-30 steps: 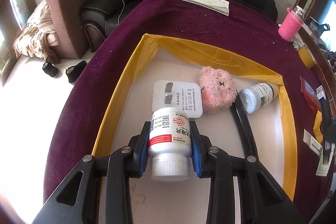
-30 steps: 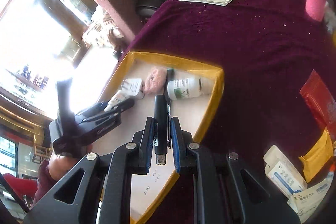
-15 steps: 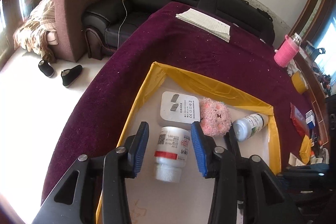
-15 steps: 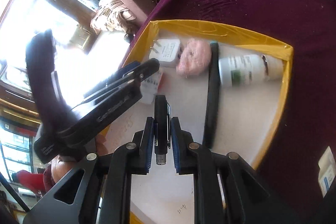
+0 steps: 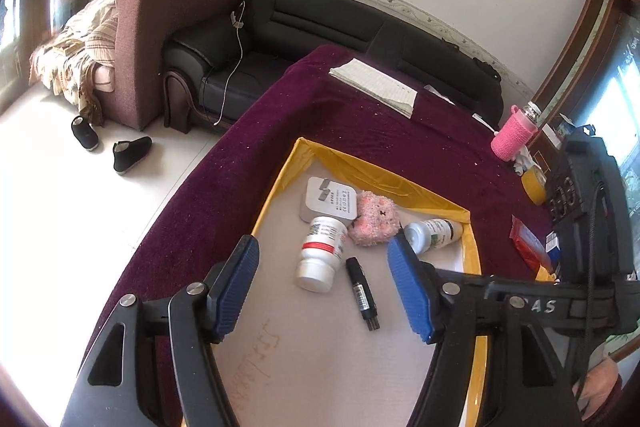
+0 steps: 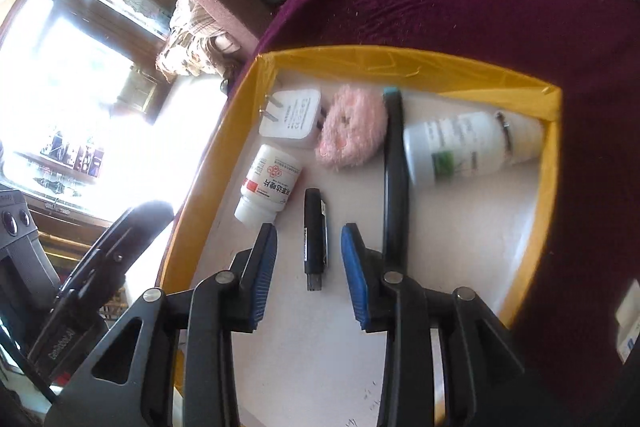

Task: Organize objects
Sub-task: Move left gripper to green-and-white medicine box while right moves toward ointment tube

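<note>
A yellow-walled tray lies on the purple tablecloth. On its pale floor lie a white pill bottle with a red band, a black pen-like stick, a white plug adapter, a pink fluffy toy, a white bottle with a green label and a long black bar. My left gripper hangs above the tray, its jaws opening, nothing between them. My right gripper is opening; the black stick lies loose between its pads.
A folded paper lies at the table's far end. A pink sleeved bottle, an orange cup and red and white packets sit to the right of the tray. A black sofa and an armchair stand beyond.
The left gripper let go of the pill bottle, widened and rose back. The right gripper came down into the tray with the black stick and released it onto the floor beside the bottle.
</note>
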`<state>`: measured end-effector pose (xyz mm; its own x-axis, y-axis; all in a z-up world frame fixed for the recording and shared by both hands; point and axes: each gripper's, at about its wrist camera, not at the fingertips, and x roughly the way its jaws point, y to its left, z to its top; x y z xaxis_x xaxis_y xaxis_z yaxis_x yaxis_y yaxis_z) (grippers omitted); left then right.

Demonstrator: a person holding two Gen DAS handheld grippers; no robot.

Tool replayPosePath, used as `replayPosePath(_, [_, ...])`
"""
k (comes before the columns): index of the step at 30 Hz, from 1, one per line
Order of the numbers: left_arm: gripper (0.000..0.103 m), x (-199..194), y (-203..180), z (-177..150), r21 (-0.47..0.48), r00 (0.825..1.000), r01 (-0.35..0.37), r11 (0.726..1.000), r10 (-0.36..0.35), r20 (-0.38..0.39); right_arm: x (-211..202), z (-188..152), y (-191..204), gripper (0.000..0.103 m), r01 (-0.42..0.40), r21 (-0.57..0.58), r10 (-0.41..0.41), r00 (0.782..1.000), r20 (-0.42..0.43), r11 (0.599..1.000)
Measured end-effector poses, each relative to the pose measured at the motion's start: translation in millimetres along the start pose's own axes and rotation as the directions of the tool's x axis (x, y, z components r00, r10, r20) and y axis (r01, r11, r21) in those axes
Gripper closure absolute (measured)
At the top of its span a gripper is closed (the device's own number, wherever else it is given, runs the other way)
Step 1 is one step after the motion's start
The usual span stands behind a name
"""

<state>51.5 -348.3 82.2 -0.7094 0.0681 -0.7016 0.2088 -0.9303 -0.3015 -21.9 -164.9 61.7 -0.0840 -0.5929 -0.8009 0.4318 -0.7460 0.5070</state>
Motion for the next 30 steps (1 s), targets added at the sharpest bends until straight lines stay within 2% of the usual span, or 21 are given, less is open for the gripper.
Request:
replayPosePath(3, [0.037,-6,-24,-10,0.032,1.0,-0.002,0.999,0.002,0.005,-44,-14,-6,0.06,0.04,-0.028,-0.037,0.996,0.084,0.999])
replayPosePath(5, [0.037,-11,-40,-18,0.058,1.0,0.013,0.998,-0.013,0.001,-76,-27,-13,0.06,0.086,-0.05,-0.078,0.986,0.15,0.995])
replayPosePath(7, [0.037,-17,-61,-28,0.089,0.999,0.041,0.995,-0.04,-0.011,-109,-41,-24,0.06,0.156,-0.062,-0.139,0.966,0.219,0.986])
replayPosePath(9, [0.037,-21,-81,-37,0.112,0.997,0.079,0.991,-0.077,-0.027,-140,-55,-37,0.06,0.227,-0.056,-0.202,0.936,0.289,0.972])
replayPosePath(10, [0.036,-24,-92,-41,0.119,0.995,0.1,0.988,-0.097,-0.032,-159,-63,-44,0.06,0.276,-0.05,-0.244,0.909,0.339,0.96])
replayPosePath(11, [0.036,-26,-101,-46,0.122,0.993,0.116,0.986,-0.112,-0.035,-181,-73,-52,0.059,0.339,-0.036,-0.298,0.868,0.398,0.94])
replayPosePath(13, [0.034,-28,-124,-56,0.119,0.987,0.158,0.98,-0.154,-0.042,-223,-89,-74,0.042,0.434,0.034,-0.389,0.766,0.513,0.9])
replayPosePath(14, [0.033,-28,-134,-61,0.109,0.983,0.18,0.978,-0.177,-0.04,-236,-92,-87,0.019,0.432,0.071,-0.398,0.739,0.544,0.899])
replayPosePath(15, [0.032,-28,-142,-65,0.093,0.979,0.206,0.974,-0.203,-0.034,-250,-101,-102,0.014,0.404,0.114,-0.396,0.73,0.558,0.907])
replayPosePath(16, [0.03,-26,-150,-72,0.072,0.972,0.234,0.97,-0.232,-0.029,-266,-112,-126,0.014,0.35,0.188,-0.394,0.741,0.544,0.917])
replayPosePath(18, [0.03,-17,-166,-84,0.053,0.964,0.263,0.963,-0.26,-0.049,-278,-130,-164,0.014,0.227,0.307,-0.361,0.781,0.509,0.924])
replayPosePath(20, [0.03,-6,-184,-92,0.072,0.953,0.29,0.954,-0.281,-0.115,-283,-149,-194,0.014,0.113,0.369,-0.302,0.807,0.508,0.923])
replayPosePath(22, [0.03,-4,-199,-100,0.096,0.95,0.295,0.951,-0.28,-0.14,-275,-160,-207,0.014,0.101,0.396,-0.3,0.824,0.481,0.913])
replayPosePath(28, [0.03,-20,-204,-106,0.141,0.962,0.266,0.954,-0.254,-0.098,-242,-164,-229,0.014,0.065,0.428,-0.27,0.858,0.437,0.902])
replayPosePath(30, [0.03,-22,-200,-106,0.133,0.966,0.254,0.958,-0.244,-0.089,-230,-161,-235,0.014,0.089,0.442,-0.285,0.871,0.401,0.893])
